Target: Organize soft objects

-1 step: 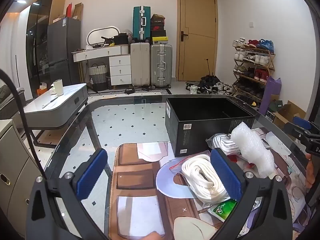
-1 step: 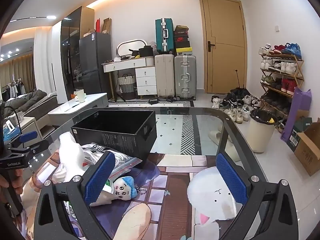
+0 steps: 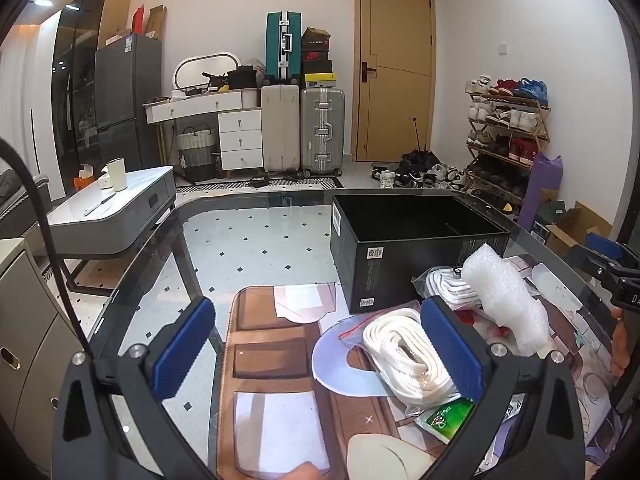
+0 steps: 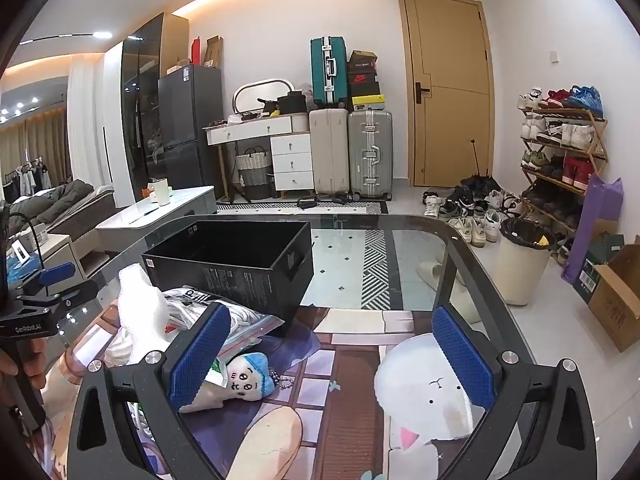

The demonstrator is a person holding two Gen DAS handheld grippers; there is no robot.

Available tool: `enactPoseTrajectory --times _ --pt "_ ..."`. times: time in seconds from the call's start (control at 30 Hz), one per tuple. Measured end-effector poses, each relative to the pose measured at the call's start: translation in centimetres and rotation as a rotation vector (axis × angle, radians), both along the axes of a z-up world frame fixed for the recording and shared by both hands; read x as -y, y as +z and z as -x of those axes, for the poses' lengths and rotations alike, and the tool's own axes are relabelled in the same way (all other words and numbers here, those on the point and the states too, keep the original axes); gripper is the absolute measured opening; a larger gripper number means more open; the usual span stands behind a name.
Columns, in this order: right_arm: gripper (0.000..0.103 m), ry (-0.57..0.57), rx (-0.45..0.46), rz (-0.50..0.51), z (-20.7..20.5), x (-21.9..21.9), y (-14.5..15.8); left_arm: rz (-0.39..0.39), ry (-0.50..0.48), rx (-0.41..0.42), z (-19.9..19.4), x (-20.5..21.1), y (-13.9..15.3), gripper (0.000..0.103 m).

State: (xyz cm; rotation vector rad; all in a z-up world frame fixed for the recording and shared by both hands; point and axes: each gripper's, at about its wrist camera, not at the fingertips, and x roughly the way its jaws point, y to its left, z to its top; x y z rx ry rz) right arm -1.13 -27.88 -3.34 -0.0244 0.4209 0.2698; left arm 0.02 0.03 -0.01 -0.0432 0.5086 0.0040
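Two wide-open, empty grippers, left gripper [image 3: 316, 344] and right gripper [image 4: 332, 354], hover before pickup begins; next likely the bagged white rope [image 3: 400, 354] into the black box [image 3: 416, 240].

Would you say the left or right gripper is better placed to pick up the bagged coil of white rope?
Left, probably: the left gripper is open with the bagged coil of white rope beside its right finger.
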Motion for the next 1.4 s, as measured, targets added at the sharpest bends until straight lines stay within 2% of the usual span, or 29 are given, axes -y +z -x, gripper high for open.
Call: enactPoseTrajectory --times 1.4 --pt "0.103 0.010 0.007 0.014 0.54 -0.21 0.20 -0.003 -0.002 0.009 0.10 0.51 -0.02 0.103"
